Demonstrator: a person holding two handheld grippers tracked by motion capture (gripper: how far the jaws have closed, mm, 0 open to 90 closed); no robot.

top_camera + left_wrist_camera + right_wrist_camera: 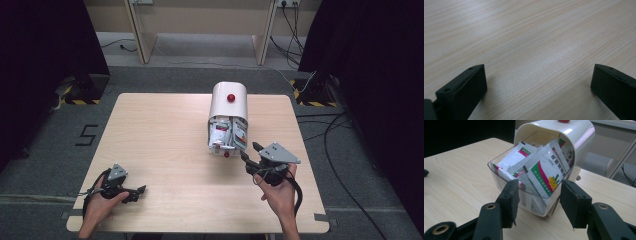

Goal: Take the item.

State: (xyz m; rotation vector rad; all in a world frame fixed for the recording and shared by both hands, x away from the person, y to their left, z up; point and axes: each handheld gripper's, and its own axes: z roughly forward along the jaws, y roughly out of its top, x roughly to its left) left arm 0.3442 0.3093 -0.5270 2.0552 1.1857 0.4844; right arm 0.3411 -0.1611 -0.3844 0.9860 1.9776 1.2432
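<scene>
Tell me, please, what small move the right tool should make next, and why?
Probably ease the right tool forward and close on a sachet: its jaws stand open just before the clear drawer, which is tipped open and full of sachets.

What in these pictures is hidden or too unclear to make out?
- Print on the sachets: too small and blurred to read, right gripper view.
- Number of sachets: they overlap, and the white hood covers the back of the clear drawer.
- Small red knob: tiny in the high view.
- Left hand-held gripper: partly covered by the hand.
</scene>
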